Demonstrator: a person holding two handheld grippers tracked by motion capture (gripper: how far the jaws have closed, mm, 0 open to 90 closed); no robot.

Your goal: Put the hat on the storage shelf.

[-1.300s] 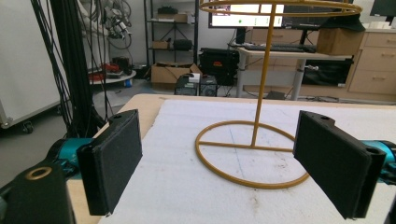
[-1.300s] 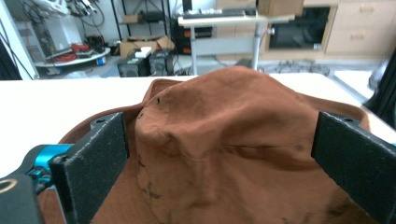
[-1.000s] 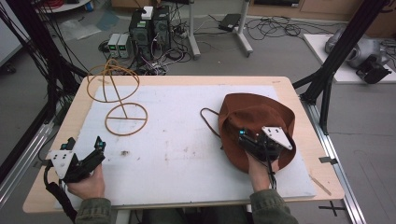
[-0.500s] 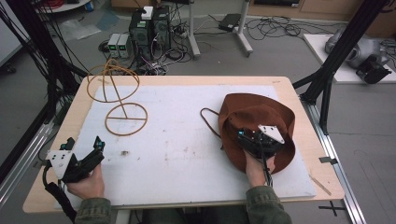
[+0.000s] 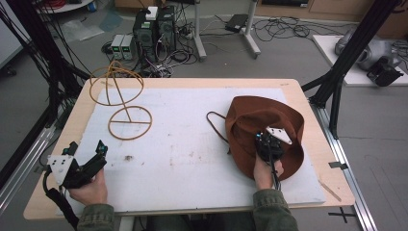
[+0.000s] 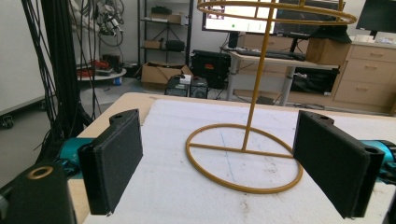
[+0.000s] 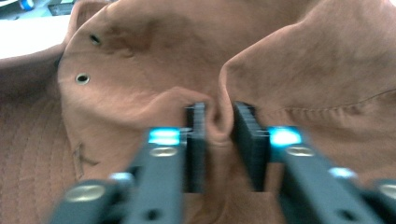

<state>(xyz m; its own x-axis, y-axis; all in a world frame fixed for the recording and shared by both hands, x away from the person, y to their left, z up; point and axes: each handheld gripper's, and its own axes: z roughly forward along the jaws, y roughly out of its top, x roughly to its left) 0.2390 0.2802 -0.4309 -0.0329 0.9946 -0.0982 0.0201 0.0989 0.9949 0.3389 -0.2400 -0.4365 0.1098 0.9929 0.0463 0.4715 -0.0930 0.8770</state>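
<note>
1. The surface (image 5: 308, 91) is a pale wooden top, mostly covered by a white sheet (image 5: 192, 144) with a few dark smudges.
2. A brown hat (image 5: 255, 120) lies on the right side of the sheet. It looks like soft suede, crumpled and creased, with two small metal eyelets in the crown and stitched rows on the brim. Its thin cord (image 5: 216, 126) loops out to the left onto the sheet.
3. A gold wire stand (image 5: 129, 120) is at the far left of the surface: a flat ring base with a crossbar, a slim upright post and a wide hoop on top.
4. The right tongs (image 7: 219, 126) sit on the near part of the hat, jaws drawn close and pinching a raised fold of the brown material between them. The right hand (image 5: 262, 172) reaches in from the near edge, sleeve at the surface's rim.
5. The left tongs (image 6: 219, 163) rest low at the near left corner, jaws spread wide with nothing between them, aimed toward the stand's base. The left hand (image 5: 89, 188) grips them from behind.
</note>
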